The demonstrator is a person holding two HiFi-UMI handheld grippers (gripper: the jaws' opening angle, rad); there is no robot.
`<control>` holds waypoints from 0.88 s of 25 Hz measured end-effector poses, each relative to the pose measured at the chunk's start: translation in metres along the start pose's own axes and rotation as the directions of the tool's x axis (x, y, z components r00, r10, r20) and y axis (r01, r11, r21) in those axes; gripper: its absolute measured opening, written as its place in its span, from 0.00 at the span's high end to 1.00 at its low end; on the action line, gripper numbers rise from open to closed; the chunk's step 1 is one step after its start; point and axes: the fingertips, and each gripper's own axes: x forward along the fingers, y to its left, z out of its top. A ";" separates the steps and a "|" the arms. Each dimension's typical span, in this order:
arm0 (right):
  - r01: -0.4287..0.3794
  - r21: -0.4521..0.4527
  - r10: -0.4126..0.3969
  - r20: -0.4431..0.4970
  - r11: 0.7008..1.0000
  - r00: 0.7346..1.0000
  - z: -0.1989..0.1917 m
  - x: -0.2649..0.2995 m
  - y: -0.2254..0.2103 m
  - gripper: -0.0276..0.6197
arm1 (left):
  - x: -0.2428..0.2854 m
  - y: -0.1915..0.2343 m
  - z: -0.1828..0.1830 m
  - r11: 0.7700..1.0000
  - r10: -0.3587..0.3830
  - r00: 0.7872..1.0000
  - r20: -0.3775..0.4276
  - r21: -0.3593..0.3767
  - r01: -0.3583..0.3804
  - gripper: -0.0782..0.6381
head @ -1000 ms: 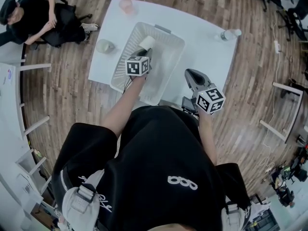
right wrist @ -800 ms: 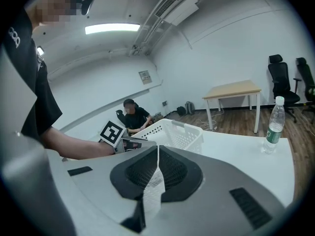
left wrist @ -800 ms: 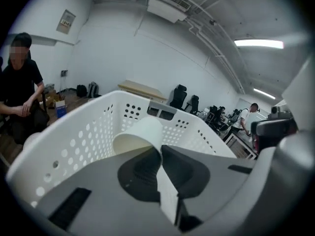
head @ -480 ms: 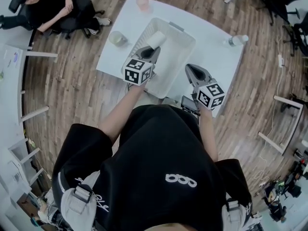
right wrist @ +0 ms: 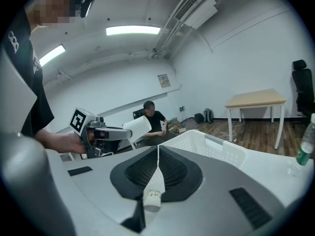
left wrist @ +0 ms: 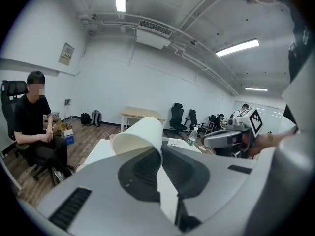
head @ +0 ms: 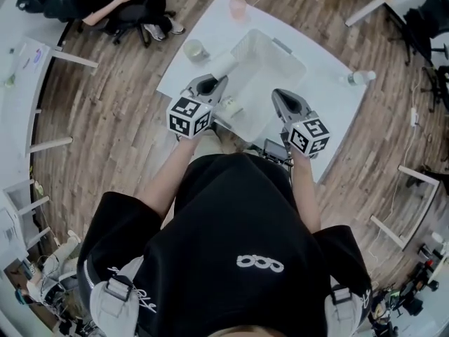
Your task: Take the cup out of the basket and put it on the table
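**Head view:** the left gripper point(head: 210, 84) covers part of the cup point(head: 223, 65). The person's torso point(head: 231, 244) hides the near edge of the table point(head: 330, 97).

**Left gripper view:** the cup's wall disappears between the closed jaws, and its base is unseen.

**Right gripper view:** a bottle point(right wrist: 306, 149) is cut off at the right edge. Print on the wall poster point(right wrist: 164, 80) is too small to read.
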 end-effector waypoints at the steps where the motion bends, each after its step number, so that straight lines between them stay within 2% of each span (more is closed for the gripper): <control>1: -0.009 -0.008 0.009 0.001 1.000 1.000 0.003 0.004 0.003 0.92 | -0.006 0.002 0.000 1.000 0.000 1.000 0.007 -0.002 0.000 0.87; 9: -0.011 -0.041 0.012 0.023 0.999 1.000 0.014 0.025 0.018 0.92 | -0.039 0.013 -0.012 1.000 0.020 0.999 0.032 -0.017 -0.019 0.87; 16: -0.052 -0.056 0.052 0.003 0.997 0.999 0.016 0.043 0.033 0.92 | -0.057 0.027 -0.018 0.997 0.054 0.998 0.045 -0.056 -0.051 0.87; 22: -0.066 -0.063 0.066 -0.012 0.996 0.998 0.015 0.056 0.033 0.92 | -0.070 0.056 -0.023 0.992 0.109 0.993 0.039 -0.066 -0.107 0.87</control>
